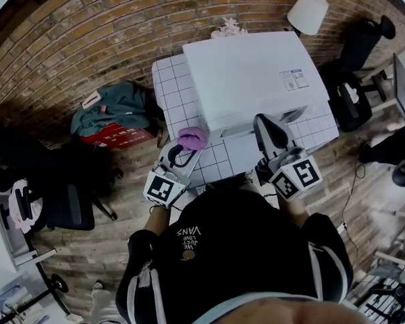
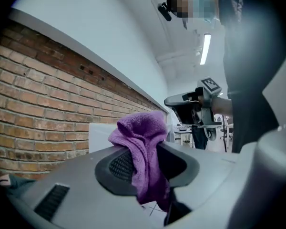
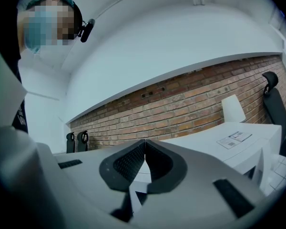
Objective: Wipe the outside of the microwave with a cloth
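Note:
A white microwave stands on a white tiled table against the brick wall; its top with a label shows in the right gripper view. My left gripper is shut on a purple cloth, held just left of the microwave's front corner. In the left gripper view the cloth bunches up between the jaws and hangs down. My right gripper is shut with nothing in it, in front of the microwave's right front; its jaw tips meet.
A white lamp shade stands behind the microwave. A teal garment and a red box lie on the floor at the left. Office chairs stand to the left and at the right. The person's body fills the near edge.

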`<action>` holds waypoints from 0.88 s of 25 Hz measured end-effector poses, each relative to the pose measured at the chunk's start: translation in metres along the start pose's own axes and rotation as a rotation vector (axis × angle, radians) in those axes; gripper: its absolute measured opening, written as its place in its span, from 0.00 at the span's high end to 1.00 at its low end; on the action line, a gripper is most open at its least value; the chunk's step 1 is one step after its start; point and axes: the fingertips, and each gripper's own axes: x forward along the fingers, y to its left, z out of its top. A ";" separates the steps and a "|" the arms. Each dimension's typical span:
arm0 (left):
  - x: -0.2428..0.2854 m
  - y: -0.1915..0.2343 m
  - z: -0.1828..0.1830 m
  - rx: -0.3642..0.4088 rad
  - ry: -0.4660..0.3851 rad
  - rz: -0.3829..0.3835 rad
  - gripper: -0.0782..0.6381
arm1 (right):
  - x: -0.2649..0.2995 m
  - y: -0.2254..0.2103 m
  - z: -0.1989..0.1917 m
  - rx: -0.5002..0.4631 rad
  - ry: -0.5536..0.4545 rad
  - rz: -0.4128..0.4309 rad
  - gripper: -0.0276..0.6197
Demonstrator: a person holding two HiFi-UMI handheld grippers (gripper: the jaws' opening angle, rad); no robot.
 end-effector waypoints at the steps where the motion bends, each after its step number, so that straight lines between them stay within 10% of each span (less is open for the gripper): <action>1: 0.002 -0.001 -0.004 -0.004 -0.004 -0.003 0.71 | 0.000 0.000 -0.001 0.000 0.003 -0.004 0.96; 22: 0.102 0.168 -0.005 -0.028 -0.027 0.145 0.71 | -0.027 -0.057 -0.004 0.008 0.042 -0.158 0.96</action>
